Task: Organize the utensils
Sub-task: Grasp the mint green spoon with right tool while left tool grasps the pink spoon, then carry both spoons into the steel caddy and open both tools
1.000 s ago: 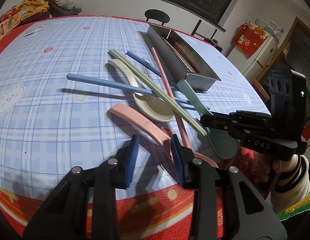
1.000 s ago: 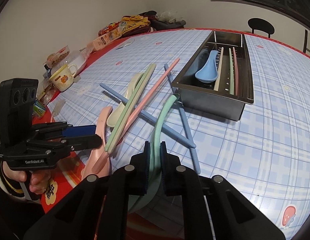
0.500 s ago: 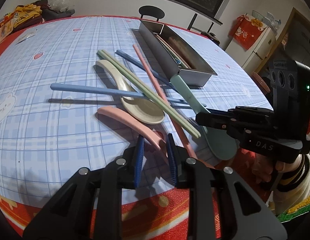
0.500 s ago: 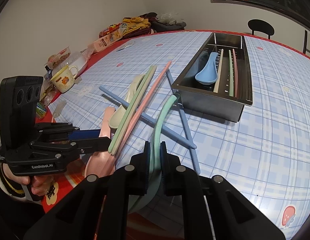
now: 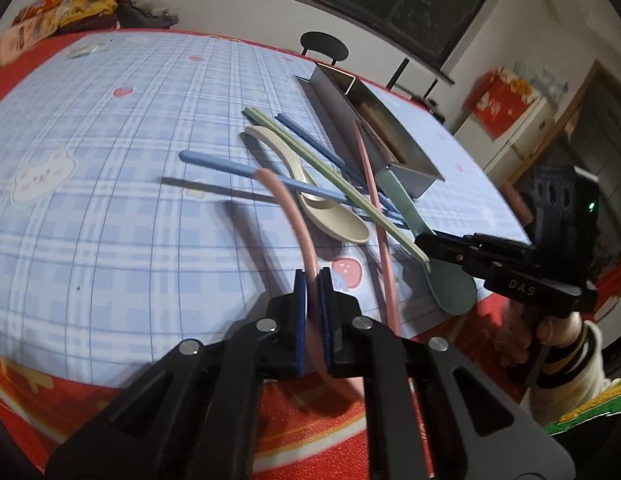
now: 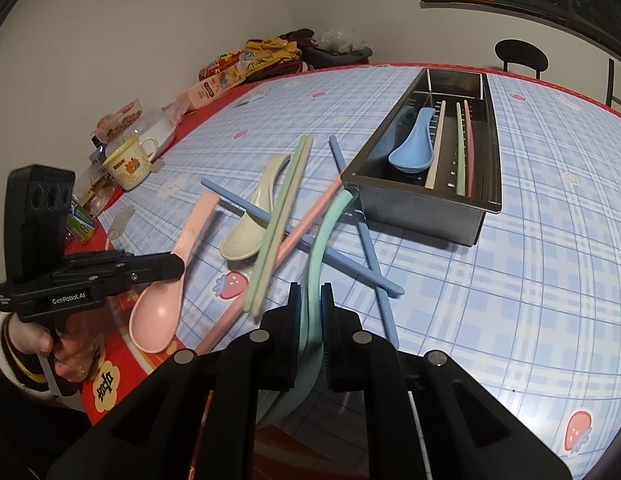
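The pink spoon [image 5: 288,216], seized by its handle as the left gripper [image 5: 313,280] closed, is now held clear of the surface [image 5: 110,208] near its red front edge, while the green spoon [image 6: 322,240] stays clamped in the right gripper [image 6: 310,300], both bound, presumably, for the steel tray [image 6: 486,200].

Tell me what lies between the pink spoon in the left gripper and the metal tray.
The left gripper has just closed on the pink spoon. Toward the metal tray lie the cream spoon, green chopsticks and blue chopsticks; lifting over them looks clear.
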A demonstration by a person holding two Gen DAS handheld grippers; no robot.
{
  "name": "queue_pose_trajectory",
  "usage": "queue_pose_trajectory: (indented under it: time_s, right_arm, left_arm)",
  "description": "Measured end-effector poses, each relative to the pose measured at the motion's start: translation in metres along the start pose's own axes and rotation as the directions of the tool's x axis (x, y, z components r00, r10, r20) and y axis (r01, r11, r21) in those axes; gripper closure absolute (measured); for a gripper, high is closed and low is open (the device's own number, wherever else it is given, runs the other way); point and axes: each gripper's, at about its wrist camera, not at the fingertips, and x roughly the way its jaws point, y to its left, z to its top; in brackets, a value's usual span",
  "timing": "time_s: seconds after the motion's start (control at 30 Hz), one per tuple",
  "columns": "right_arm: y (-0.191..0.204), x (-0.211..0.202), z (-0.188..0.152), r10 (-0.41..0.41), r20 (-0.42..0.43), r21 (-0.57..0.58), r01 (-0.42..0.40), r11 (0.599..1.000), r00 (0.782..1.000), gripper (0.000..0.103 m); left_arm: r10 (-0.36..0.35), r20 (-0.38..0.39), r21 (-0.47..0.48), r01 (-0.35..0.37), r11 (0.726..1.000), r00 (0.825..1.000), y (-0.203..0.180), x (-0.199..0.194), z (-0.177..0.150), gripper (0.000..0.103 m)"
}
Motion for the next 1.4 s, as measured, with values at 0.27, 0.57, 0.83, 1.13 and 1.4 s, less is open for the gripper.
queue_pose_trajectory:
  time_s: [0.27, 0.57, 0.83, 1.13, 1.4]
  right_arm:
    - [-0.004, -0.004, 0.000, 0.001, 0.021, 0.019, -0.002, 1.000, 1.000, 0.093]
    - [-0.006, -0.007, 0.001, -0.001, 0.046, 0.032, 0.000, 0.999, 0.999, 0.096]
    - [-0.006, -0.009, 0.000, 0.000, 0.058, 0.029, -0.002, 1.000, 0.998, 0.096]
    - [-0.005, -0.017, -0.001, 0.012, 0.094, 0.019, -0.013, 1.000, 0.996, 0.096]
    - [-0.011, -0.025, 0.001, 0.068, 0.125, 0.037, -0.073, 0.997, 0.990, 0.097]
  left_arm:
    - [0.034, 0.039, 0.040, -0.036, 0.999, 0.999, -0.010, -0.007, -0.006, 0.093]
    - [0.023, 0.089, -0.010, -0.023, 1.000, 0.996, 0.001, -0.018, -0.006, 0.093]
    - [0.019, 0.103, -0.011, -0.018, 1.000, 0.995, 0.000, -0.022, -0.007, 0.093]
    - [0.011, 0.132, -0.012, -0.010, 1.000, 0.991, 0.003, -0.029, -0.009, 0.093]
    - [-0.010, 0.119, -0.036, 0.014, 0.999, 0.993, 0.008, -0.032, -0.003, 0.093]
